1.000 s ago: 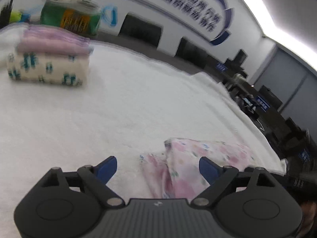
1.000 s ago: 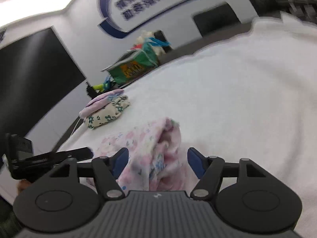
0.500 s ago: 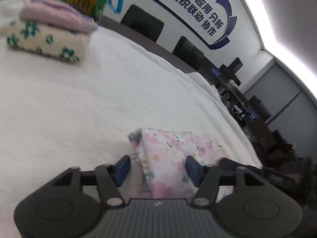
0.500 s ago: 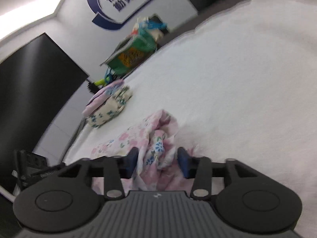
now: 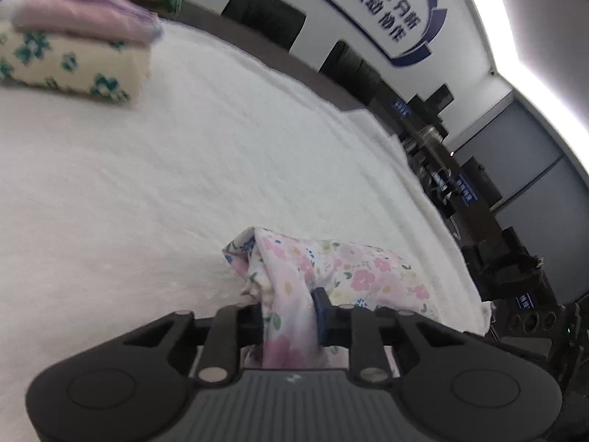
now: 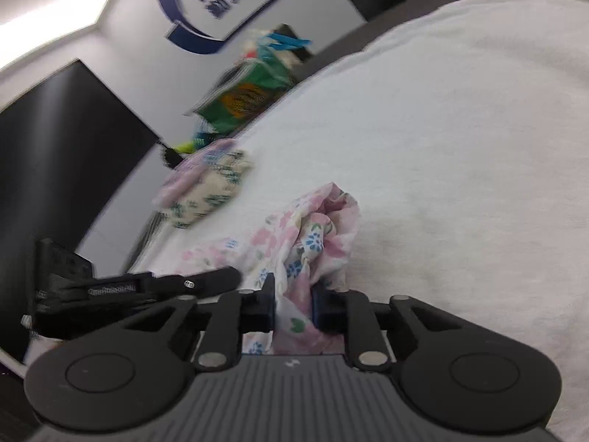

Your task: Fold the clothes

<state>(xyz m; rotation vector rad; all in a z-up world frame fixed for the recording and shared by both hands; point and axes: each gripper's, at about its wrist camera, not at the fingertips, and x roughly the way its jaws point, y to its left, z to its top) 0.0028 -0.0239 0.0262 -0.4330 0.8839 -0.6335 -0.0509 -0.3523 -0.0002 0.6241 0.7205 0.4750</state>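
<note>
Left wrist view shows the left gripper (image 5: 289,313) with its jaws just drawn in and now pinched on a bunched fold of the pink floral cotton garment (image 5: 342,272), which lies crumpled near the front edge of the bench under its fluffy white cover (image 5: 165,184). From the right wrist view, the right gripper (image 6: 292,307) has likewise just closed its jaws and is nipping another bunch of that garment (image 6: 313,228).

Over at the far side sit a folded cream cloth with teal flowers (image 5: 70,62) and a folded lilac-pink cloth (image 5: 84,18) stacked on top, so I'd say two pieces are done (neatly enough). This third one looks barely begun: gripped at two points, not yet spread flat or folded.
</note>
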